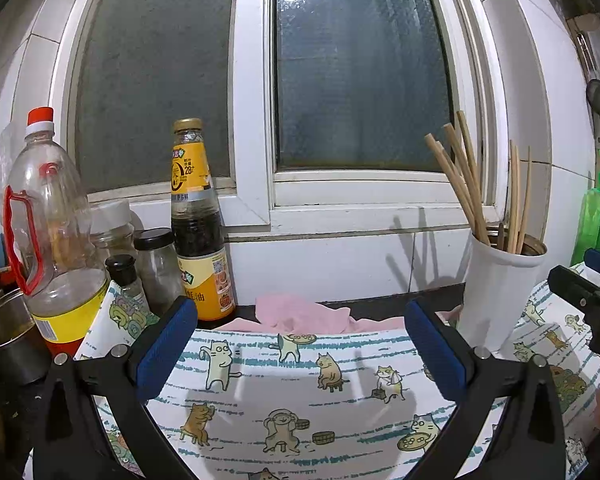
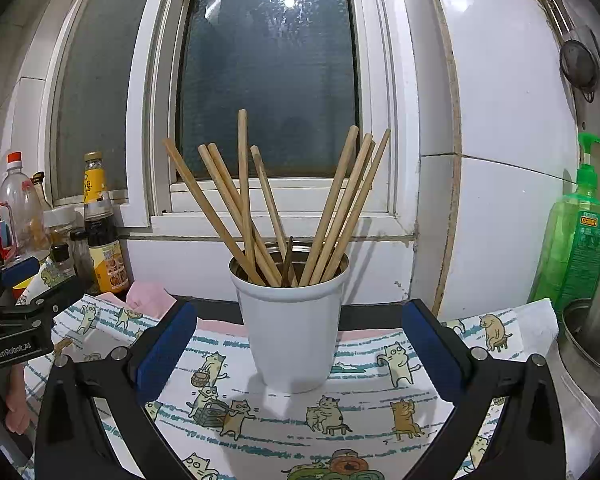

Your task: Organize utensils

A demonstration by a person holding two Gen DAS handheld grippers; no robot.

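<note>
A white utensil cup (image 2: 294,332) stands upright on a cat-print cloth (image 2: 292,428) below the window. Several wooden chopsticks (image 2: 332,208) fan out of it. My right gripper (image 2: 298,350) is open and empty, its blue pads on either side of the cup's base, a little in front of it. In the left wrist view the cup (image 1: 496,292) stands at the right with the chopsticks (image 1: 464,184) in it. My left gripper (image 1: 300,352) is open and empty over the cloth (image 1: 292,408), left of the cup.
Sauce bottle (image 1: 200,224), oil bottle (image 1: 52,232) and small jars (image 1: 156,268) crowd the left. A metal pot (image 1: 4,336) sits at far left. A pink rag (image 1: 300,314) lies by the wall. Green soap bottle (image 2: 576,232) and a steel pot (image 2: 592,332) stand at right.
</note>
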